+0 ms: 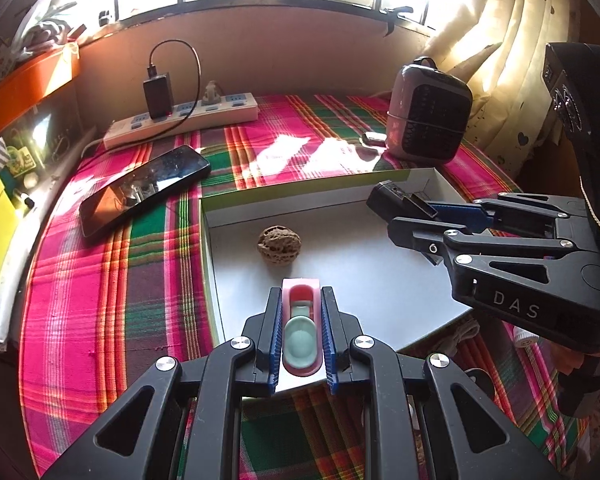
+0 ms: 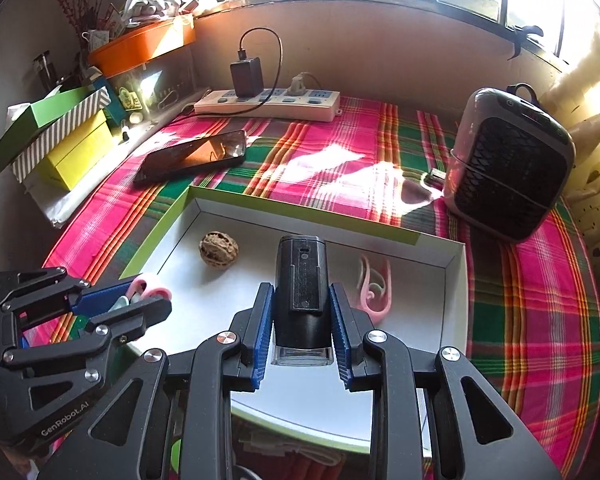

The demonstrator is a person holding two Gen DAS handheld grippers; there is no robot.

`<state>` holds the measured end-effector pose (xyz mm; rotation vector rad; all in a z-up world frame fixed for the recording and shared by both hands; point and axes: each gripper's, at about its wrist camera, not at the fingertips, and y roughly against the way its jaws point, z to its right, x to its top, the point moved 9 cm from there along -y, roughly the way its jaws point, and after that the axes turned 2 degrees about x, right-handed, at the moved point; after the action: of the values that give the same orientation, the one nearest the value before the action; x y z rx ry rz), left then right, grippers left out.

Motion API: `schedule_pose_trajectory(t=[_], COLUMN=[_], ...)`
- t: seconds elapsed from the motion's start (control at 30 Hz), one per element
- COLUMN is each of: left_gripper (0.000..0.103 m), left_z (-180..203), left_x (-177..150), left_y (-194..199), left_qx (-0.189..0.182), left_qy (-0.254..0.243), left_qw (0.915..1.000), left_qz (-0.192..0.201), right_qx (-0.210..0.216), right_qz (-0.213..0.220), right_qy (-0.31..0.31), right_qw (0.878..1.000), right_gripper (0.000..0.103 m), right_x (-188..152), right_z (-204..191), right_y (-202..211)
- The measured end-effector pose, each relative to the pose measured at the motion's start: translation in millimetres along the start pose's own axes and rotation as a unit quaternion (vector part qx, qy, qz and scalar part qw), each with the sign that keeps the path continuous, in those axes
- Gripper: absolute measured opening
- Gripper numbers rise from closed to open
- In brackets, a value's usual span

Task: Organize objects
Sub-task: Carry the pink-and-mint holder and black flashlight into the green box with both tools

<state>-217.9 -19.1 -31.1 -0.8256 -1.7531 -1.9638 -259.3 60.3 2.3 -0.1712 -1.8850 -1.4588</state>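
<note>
Jaws both clamped: left gripper (image 1: 300, 334) on pink clip (image 1: 301, 326), right gripper (image 2: 302, 326) on black device (image 2: 301, 292), long axes toward 12 o'clock, over white box (image 2: 420, 280); walnut (image 1: 279, 245) lay at 11.

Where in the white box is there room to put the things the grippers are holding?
The white box floor is bare between the walnut and the pink clip, and along the near edge. The back left corner by the walnut and the right side by the clip are taken.
</note>
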Motion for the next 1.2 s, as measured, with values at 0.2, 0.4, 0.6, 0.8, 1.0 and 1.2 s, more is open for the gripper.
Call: schedule_pose_trajectory(t=[0.2,0.4,0.6,0.8,1.0,1.2], left_gripper=[0.016,0.016,0.016,0.016,0.016,0.016], left_z=[-4.5,-8.9,-13.3,-12.3,-12.3,-12.8], left_x=[1.5,2.0,1.2,2.1,2.5,2.4], left_y=[-15.0,-24.1,-32.4,-35.6,-38.2,-39.1], left_qx=[0.002,0.005,0.008,0.008,0.015,0.018], left_qy=[0.004,0.008,0.014,0.012,0.007,0.006], left_qw=[0.9999,0.9998,0.9995,0.9994,0.9994,0.9994], left_qz=[-0.011,-0.019,-0.028,-0.030,-0.030,-0.029], right_qx=[0.003,0.003,0.001,-0.001,-0.004,-0.007], right_qz=[-0.019,-0.035,-0.044,-0.049,-0.052,-0.053], right_qy=[0.008,0.008,0.013,0.017,0.020,0.020], right_qw=[1.000,0.999,0.999,0.999,0.998,0.998], right_gripper=[0.029,0.029,0.029,0.029,0.029,0.029], right_x=[8.8,10.7,10.9,11.0,10.9,10.6], right_z=[-3.7,-3.0,-4.8,-6.6,-6.2,-6.7], right_y=[-20.7,-37.9,-48.0,-53.3,-55.1,-57.3])
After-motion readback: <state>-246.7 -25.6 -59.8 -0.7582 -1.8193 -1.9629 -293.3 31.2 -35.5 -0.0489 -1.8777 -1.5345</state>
